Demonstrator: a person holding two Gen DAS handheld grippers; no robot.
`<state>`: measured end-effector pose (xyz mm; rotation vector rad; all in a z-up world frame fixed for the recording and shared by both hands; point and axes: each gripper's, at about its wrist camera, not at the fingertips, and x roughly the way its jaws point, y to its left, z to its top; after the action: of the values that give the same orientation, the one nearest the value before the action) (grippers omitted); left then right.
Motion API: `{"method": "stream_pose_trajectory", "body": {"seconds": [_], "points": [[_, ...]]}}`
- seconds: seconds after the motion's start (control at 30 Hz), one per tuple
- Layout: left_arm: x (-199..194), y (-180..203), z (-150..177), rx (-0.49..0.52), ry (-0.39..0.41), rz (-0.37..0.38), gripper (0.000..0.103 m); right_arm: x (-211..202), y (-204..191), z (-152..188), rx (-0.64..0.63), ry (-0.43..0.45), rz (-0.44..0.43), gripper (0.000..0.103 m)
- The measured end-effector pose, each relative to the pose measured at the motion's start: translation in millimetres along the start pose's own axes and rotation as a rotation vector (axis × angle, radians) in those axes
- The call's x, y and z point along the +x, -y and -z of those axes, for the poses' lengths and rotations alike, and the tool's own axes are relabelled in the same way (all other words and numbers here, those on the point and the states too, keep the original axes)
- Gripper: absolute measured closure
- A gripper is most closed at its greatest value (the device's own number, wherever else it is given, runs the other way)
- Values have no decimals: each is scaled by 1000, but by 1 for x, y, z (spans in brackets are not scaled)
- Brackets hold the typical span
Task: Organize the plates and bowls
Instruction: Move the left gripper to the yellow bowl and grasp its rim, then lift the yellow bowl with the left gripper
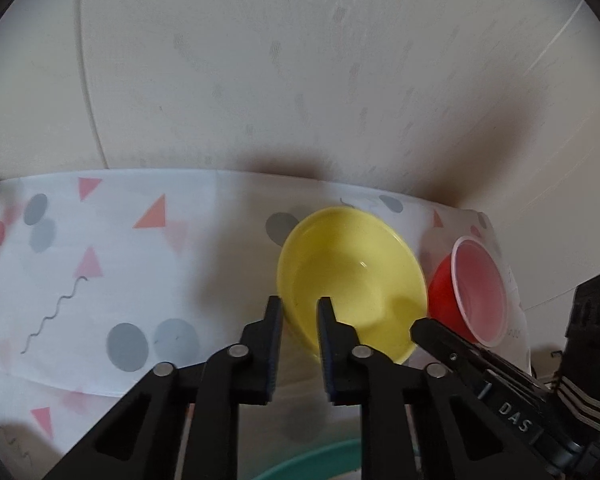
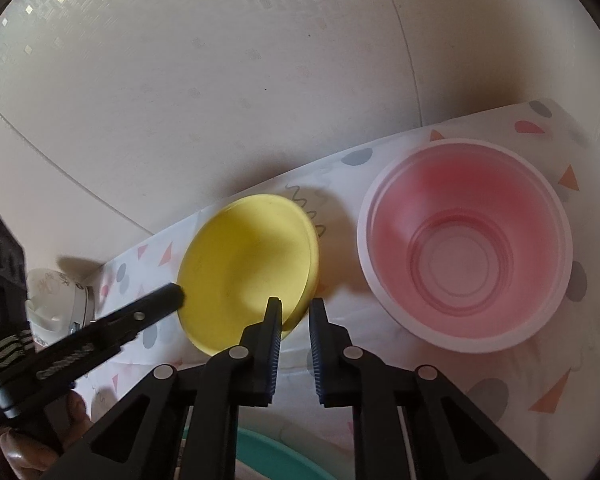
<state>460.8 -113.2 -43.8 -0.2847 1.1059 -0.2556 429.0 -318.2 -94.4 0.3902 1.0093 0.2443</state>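
A yellow bowl (image 1: 352,280) sits on the patterned cloth, also in the right wrist view (image 2: 248,272). A red cup-like bowl (image 1: 476,292) stands just right of it, large in the right wrist view (image 2: 464,264). My left gripper (image 1: 298,308) has its jaws either side of the yellow bowl's near-left rim with a gap showing. My right gripper (image 2: 296,308) straddles the bowl's right rim in the same way. Each gripper shows in the other's view, the right one (image 1: 420,326) and the left one (image 2: 176,292).
A teal dish (image 1: 312,464) lies at the bottom edge below the grippers, also in the right wrist view (image 2: 276,460). A white container (image 2: 56,300) stands at the left. The patterned cloth (image 1: 100,280) ends at a pale wall behind.
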Motion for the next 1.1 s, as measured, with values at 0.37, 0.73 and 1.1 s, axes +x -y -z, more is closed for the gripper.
{"method": "stream_pose_trajectory", "body": {"seconds": [0.37,0.73,1.1], "points": [[-15,0,18,-9,19,-4,96,1,-4,1,-16,-12,-19,90],[-22,-13,20,-64,50,-38,91,6,-9,5,-19,-52,-36,89],[-4,-16,8,-79,20,21,85,13,-8,-1,-24,-58,-37,88]]}}
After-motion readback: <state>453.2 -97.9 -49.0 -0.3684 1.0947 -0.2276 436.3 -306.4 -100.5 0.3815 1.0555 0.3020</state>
